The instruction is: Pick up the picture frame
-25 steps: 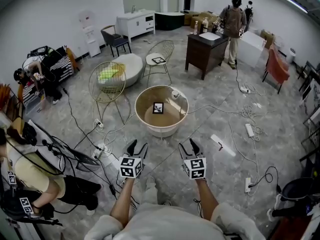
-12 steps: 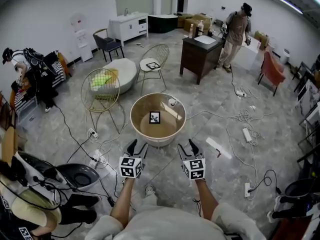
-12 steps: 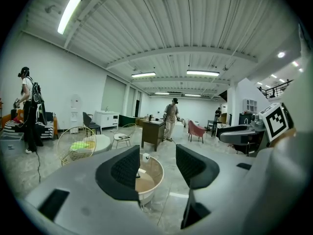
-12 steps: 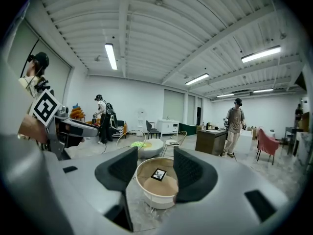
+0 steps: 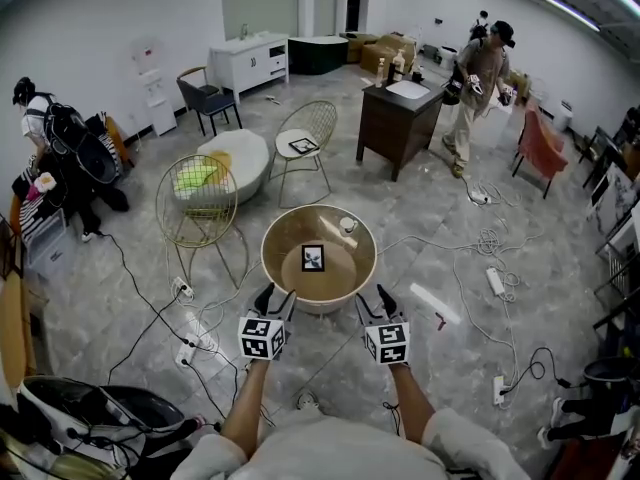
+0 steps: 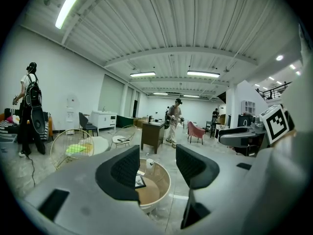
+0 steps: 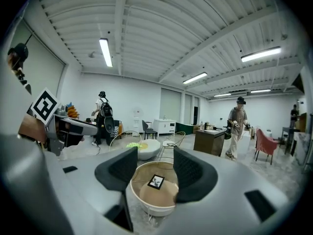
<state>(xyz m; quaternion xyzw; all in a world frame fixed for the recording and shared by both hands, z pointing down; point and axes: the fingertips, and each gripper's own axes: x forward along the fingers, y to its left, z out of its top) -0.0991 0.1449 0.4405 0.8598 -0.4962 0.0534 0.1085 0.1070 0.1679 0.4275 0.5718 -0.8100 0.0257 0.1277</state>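
Note:
A small dark picture frame [image 5: 313, 257] lies flat on the wooden top of a round, glass-walled table [image 5: 278, 231]. The frame also shows between the right jaws [image 7: 156, 181] and partly behind the left jaw [image 6: 140, 181]. My left gripper [image 5: 275, 296] hovers just short of the table's near rim, open and empty. My right gripper [image 5: 373, 298] is level with it at the rim's right, also open and empty. A white cup [image 5: 347, 225] stands on the table's far right part.
Cables [image 5: 480, 243] and power strips [image 5: 195, 335] litter the marble floor. Wire chairs [image 5: 196, 200] stand left and behind the table. A dark cabinet [image 5: 400, 121] stands farther back, with a person [image 5: 479, 78] walking by it. Another person [image 5: 48, 133] stands at far left.
The view has advanced toward the round table, which now sits right before both grippers. The person by the cabinet has walked rightward. Both grippers keep their open pose.

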